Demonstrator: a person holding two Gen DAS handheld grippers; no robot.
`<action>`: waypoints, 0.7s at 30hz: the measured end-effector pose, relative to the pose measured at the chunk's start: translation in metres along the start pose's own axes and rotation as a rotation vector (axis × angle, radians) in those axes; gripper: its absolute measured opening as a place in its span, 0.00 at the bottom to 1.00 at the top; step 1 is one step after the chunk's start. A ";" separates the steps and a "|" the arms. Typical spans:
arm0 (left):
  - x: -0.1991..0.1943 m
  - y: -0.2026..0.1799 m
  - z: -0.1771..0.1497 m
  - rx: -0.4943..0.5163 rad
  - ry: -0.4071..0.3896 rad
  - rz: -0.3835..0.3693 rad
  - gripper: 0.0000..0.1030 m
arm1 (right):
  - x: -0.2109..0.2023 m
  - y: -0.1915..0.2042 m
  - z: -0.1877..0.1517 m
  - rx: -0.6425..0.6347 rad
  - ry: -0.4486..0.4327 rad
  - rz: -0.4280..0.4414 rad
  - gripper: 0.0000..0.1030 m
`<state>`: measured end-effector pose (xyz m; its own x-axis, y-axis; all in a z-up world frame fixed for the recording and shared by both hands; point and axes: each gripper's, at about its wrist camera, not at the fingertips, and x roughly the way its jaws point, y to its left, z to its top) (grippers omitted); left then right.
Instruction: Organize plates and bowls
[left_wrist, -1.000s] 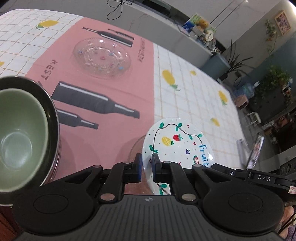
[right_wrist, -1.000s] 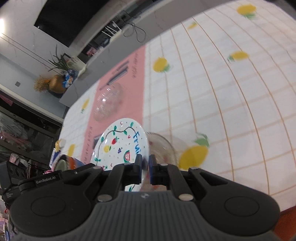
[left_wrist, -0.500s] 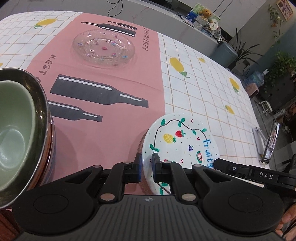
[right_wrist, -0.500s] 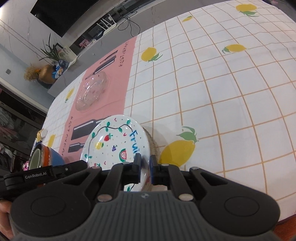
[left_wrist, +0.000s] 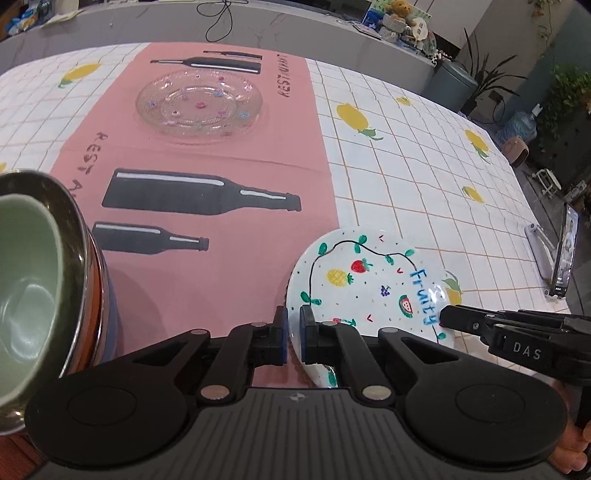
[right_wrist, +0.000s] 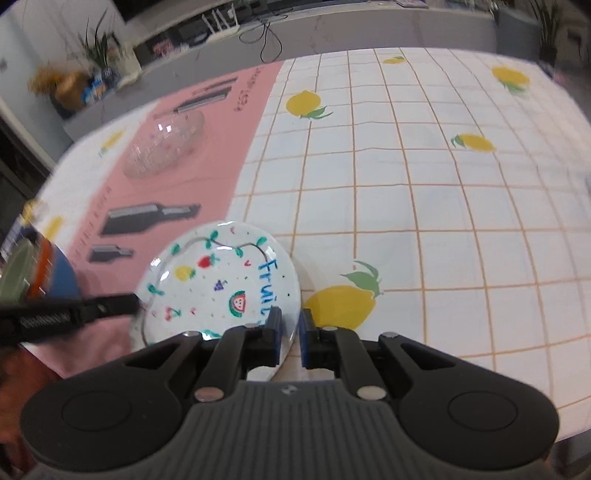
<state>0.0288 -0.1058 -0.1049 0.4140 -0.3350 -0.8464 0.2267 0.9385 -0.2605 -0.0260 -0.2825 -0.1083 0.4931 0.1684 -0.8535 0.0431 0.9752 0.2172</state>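
A: Fruit plate (left_wrist: 369, 288) is hanging low over the table, straddling the edge where the pink mat (left_wrist: 207, 173) meets the checked cloth (left_wrist: 424, 166). Something clear seems to be sitting right under it, can't tell what.

B: Who's holding it?

A: Both. Left gripper (left_wrist: 291, 334) is pinching the near rim, jaws narrow, nothing but plate edge btwn the pads. Right gripper (right_wrist: 289, 338) is clamping the opposite rim the same way, approx. across from the left.

B: And the target?

A: Prob. the glass plate (left_wrist: 199, 103) farther up the mat, well apart from this one. Bowl stack (left_wrist: 37, 295) is sitting at the left, green bowl nested in a steel one.

B: Tips for the carry?

A: Keeping both grips tight and the plate level, moving the two hands together so neither one is twisting the rim. Glazed edge looks slippery, thin bite on each side. I'd be lowering it centred on the glass plate, then letting go w/ both at once.
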 end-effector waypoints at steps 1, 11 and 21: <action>0.000 0.000 0.000 0.003 -0.001 0.002 0.06 | 0.000 0.001 0.000 -0.005 -0.002 -0.004 0.08; -0.014 -0.008 0.002 0.044 -0.075 -0.012 0.08 | -0.017 0.007 -0.001 -0.011 -0.055 -0.038 0.27; -0.053 -0.023 0.008 0.139 -0.195 -0.048 0.18 | -0.044 0.034 -0.002 -0.006 -0.112 -0.007 0.46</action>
<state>0.0086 -0.1100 -0.0505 0.5590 -0.4016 -0.7254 0.3638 0.9050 -0.2206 -0.0482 -0.2570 -0.0643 0.5872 0.1445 -0.7964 0.0420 0.9772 0.2083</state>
